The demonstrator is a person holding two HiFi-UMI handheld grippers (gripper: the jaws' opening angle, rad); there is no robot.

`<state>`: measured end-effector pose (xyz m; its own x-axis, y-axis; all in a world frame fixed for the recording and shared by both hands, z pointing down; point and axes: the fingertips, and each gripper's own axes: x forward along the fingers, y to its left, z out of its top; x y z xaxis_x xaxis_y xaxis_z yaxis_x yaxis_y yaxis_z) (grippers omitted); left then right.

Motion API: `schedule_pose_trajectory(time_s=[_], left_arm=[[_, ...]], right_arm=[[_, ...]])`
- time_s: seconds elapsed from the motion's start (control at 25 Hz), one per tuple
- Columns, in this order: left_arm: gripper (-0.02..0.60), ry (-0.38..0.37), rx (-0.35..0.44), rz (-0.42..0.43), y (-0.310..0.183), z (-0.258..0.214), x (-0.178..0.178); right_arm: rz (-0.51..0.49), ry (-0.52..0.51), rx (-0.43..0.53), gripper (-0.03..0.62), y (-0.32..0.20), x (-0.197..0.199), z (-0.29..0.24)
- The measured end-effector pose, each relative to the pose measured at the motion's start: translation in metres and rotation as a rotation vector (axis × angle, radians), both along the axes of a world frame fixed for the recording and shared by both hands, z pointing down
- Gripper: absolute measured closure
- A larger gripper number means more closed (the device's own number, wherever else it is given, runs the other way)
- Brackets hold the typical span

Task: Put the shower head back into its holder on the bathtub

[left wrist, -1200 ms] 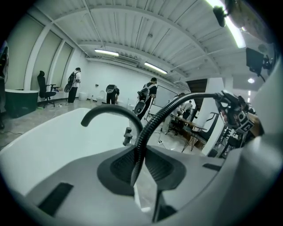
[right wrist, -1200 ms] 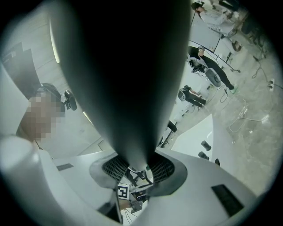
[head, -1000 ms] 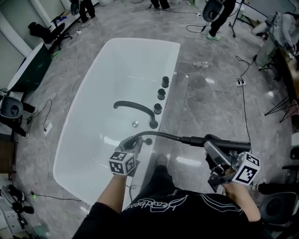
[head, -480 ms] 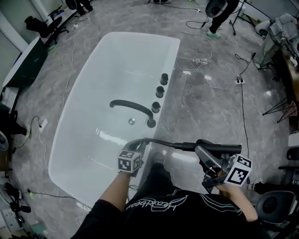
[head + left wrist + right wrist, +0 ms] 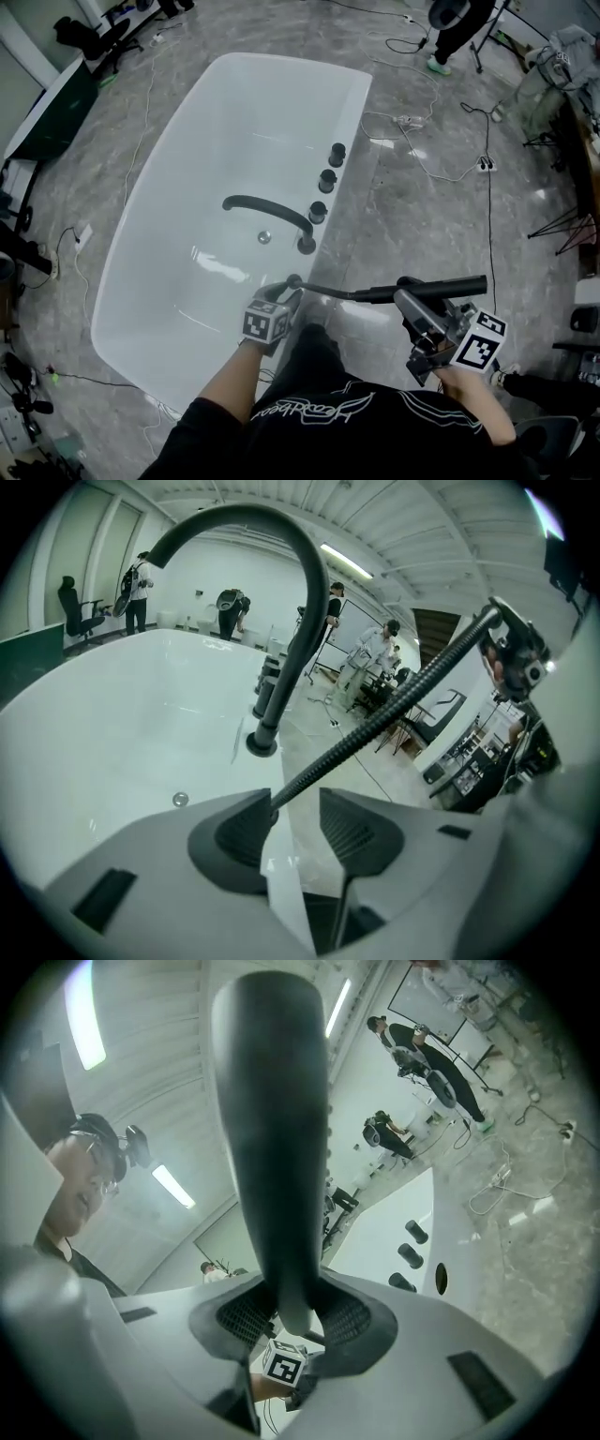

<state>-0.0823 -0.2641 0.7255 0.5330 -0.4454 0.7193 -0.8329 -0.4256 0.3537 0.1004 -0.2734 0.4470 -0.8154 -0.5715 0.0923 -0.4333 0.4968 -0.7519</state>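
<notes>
The right gripper [image 5: 291,1312] has its fingers clamped tight on the handle of the shower head [image 5: 272,1129], which rises straight out from between them. In the head view this gripper [image 5: 412,302] carries the shower head [image 5: 450,283] almost level above the floor. It is outside the long edge of the bathtub [image 5: 187,206] nearest the person and well apart from the rim.

The left gripper [image 5: 298,808] has its fingers parted. The ribbed hose [image 5: 375,724] passes between them and lies against one finger without being pinched. Seen from the head, the left gripper [image 5: 284,300] sits just beside a dark socket [image 5: 294,279] toward the near end of that same long edge, where the hose [image 5: 333,291] goes into the rim. I take this socket for the holder. Farther along the edge stand the base of the spout [image 5: 267,211] and three knobs [image 5: 327,178].

A second ago the hose humped up in an arch beside the left gripper. Now it runs low and nearly straight from the socket to the handle. The shower head has also come slightly nearer the tub, with its far tip a little raised.

That suggests the slack is being taken up, with the loose left fingers guiding the hose. The shower head itself is not yet home. It likely has to be swung over the near long edge, its handle end lined up with the socket, and then lowered in.
</notes>
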Motion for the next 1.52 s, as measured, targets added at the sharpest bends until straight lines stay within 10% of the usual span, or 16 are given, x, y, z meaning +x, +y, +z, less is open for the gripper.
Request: schedule_pose_trajectory(time_s=[0.88, 1.52], left_arm=[[0.577, 0.328, 0.234, -0.077, 0.056, -0.159, -0.007], [0.577, 0.300, 0.265, -0.287, 0.051, -0.168, -0.081]], right_arm=[[-0.293, 0.495, 0.262, 0.457, -0.017, -0.109, 0.096], [-0.648, 0.809, 0.434, 0.457, -0.017, -0.203, 0.219]])
